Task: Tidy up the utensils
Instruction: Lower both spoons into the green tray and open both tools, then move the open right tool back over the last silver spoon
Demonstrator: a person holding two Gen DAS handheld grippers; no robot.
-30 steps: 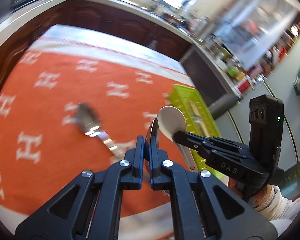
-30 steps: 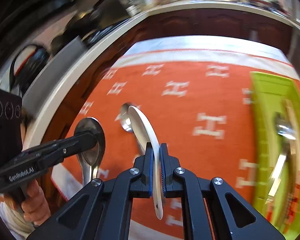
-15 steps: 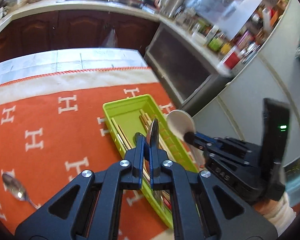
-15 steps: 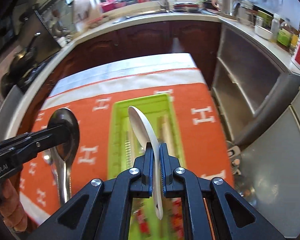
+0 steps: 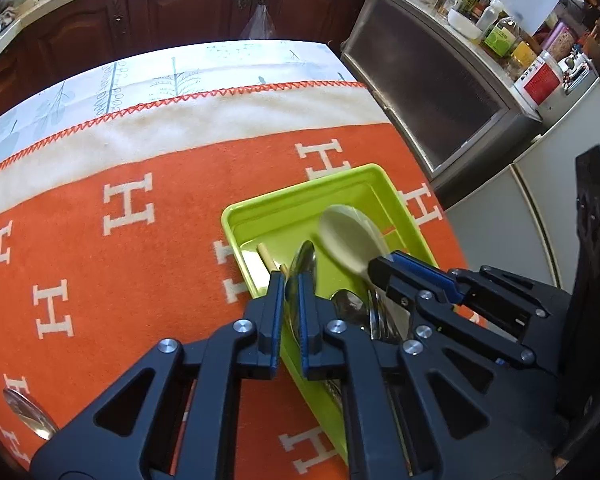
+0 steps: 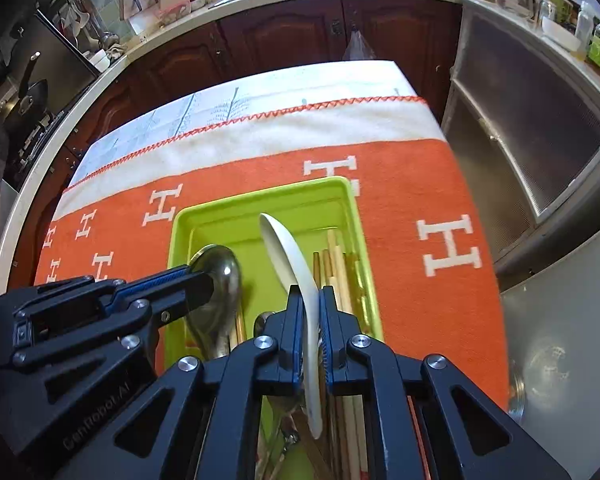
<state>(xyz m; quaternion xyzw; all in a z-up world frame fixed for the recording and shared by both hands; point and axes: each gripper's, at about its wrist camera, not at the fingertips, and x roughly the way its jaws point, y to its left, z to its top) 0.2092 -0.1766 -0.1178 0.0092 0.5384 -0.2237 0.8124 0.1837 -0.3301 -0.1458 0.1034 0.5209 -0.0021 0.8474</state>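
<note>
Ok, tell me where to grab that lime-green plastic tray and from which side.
Grip the lime-green plastic tray by its far short rim, coming down from above. That rim is a raised lip, and the far end inside is bare, whereas the wooden chopsticks lie against its right long wall.

You get bright daylight from the far counter, glare on the metal spoon (image 6: pixel 216 276) and steel cabinet (image 5: pixel 432 92). Fisheye bends the edges, corners go black; both views stay mostly sharp.
</note>
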